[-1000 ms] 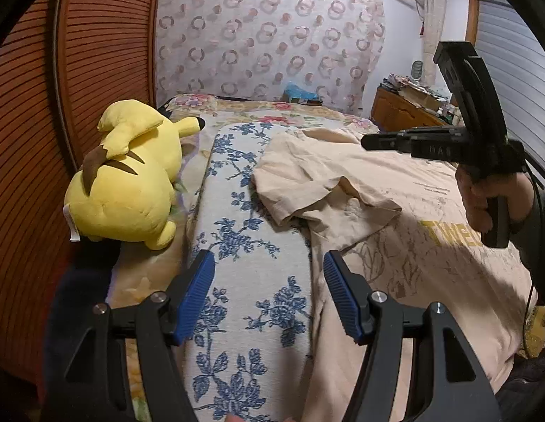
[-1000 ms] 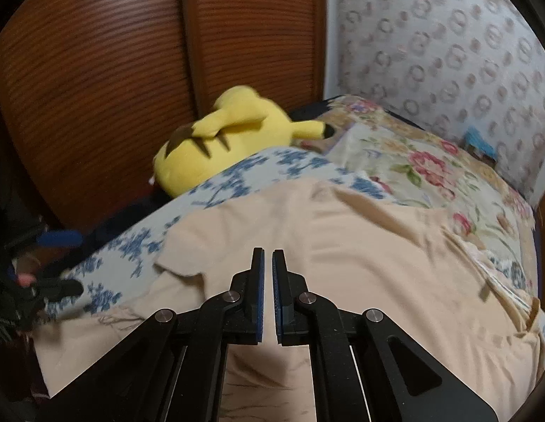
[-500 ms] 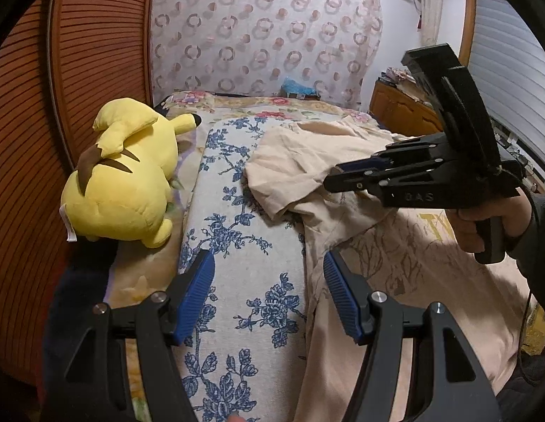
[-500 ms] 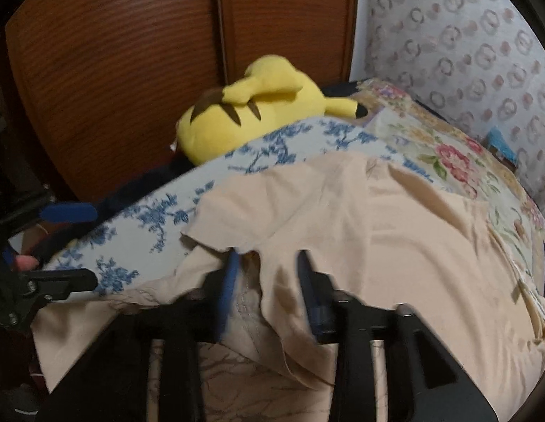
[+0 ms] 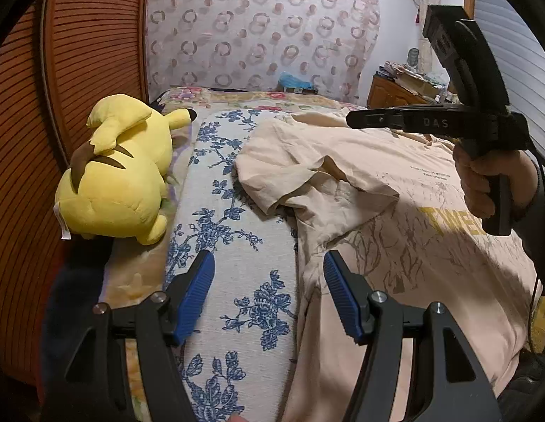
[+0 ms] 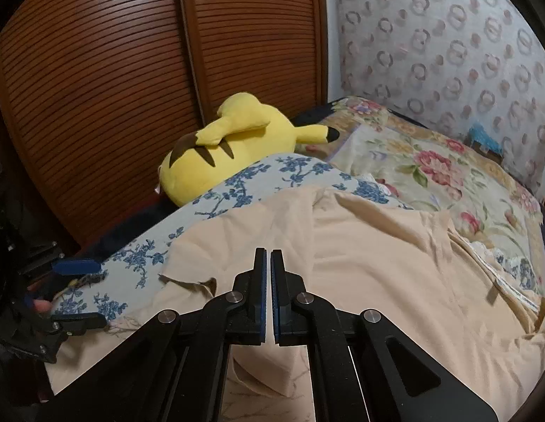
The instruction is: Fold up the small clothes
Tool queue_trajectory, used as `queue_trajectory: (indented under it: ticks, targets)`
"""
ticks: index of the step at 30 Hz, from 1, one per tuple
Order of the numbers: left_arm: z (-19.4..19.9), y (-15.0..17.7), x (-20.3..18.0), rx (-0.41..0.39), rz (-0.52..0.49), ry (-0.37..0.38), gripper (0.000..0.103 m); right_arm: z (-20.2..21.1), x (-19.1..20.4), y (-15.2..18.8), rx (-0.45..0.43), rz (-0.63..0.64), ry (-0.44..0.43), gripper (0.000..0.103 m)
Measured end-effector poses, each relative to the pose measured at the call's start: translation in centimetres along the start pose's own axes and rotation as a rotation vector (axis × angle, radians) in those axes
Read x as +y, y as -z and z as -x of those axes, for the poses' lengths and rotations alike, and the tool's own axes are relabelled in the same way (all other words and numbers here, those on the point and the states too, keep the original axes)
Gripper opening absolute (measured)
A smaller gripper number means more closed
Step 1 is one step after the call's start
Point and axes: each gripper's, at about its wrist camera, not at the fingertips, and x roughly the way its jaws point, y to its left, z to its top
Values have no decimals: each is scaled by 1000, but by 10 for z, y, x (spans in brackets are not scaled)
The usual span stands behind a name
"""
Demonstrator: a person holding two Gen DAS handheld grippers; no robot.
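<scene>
T-shirt (image 5: 395, 246) print shows only from the spread left hand-held gripper (image 5: 268, 299) (right hand-held gripper (image 6: 267, 295) pressed together, empty).

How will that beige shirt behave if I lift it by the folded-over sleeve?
The shirt will probably drape and sag: it lies in soft wrinkles, and its sleeve is already flopped over. It looks thin, so likely light. The fold may fall open when lifted, since nothing pins it.

Bed (image 5: 300, 100): beige T-shirt (image 5: 430, 246), blue-floral cloth (image 5: 237, 253), yellow plush (image 5: 121, 172).
</scene>
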Motion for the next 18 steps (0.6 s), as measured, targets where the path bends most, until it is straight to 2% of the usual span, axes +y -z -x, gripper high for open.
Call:
queue_trajectory:
  ticks: [2, 5, 8, 13, 16, 18]
  targets:
    - [0, 0, 0, 0, 0, 1, 64, 1, 5, 1, 5, 22, -14, 1]
    - [0, 0, -1, 0, 1, 3, 64, -6, 16, 5, 35, 51, -30, 29]
    - [-1, 1, -4, 5, -4, 3, 64, -20, 26, 11, 81, 78, -41, 29]
    - [-4, 2, -5, 14, -8, -2, 64, -49, 31, 20, 165, 99, 2, 27]
    - [-6, 2, -5, 18, -6, -2, 64, -57, 30, 21, 185, 94, 3, 22]
    - [-8, 3, -5, 22, -6, -2, 64, -58, 28, 20, 181, 90, 8, 13]
